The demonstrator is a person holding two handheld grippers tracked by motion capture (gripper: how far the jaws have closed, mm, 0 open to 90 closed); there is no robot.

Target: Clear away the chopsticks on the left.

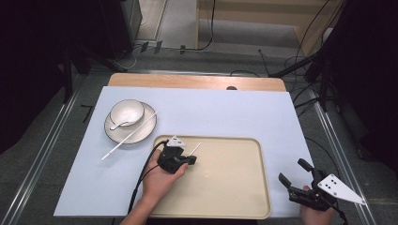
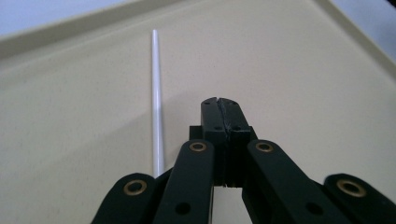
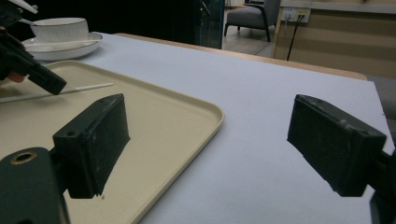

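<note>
White plastic or melamine by the look: a slim chopstick [image 1: 195, 148] lying flat on the beige tray [image 1: 263, 187], near its far left corner. Long axis diagonal in the high view, near end toward the person, far end pointing away and slightly right. In the left gripper view, running almost parallel to the jaws and just to their left, with the near end hidden under the linkage.

Left gripper [image 1: 191, 161] low over the tray, jaws pressed together with nothing between them; chopstick [image 2: 157, 107] beside the tips, not in them. Far nearer than the right gripper [image 1: 291, 169], which hangs well apart beyond the tray's right edge, over the bench [image 1: 225, 112], jaws spread wide and empty.

Probably a pick-up to come: needs the jaws parted, a small shift left, and a closing across the stick's width rather than along it.

A second chopstick [image 1: 129, 136] leaning over the plate [image 1: 110, 133] with the bowl [image 1: 126, 111], well off to the far left.
</note>
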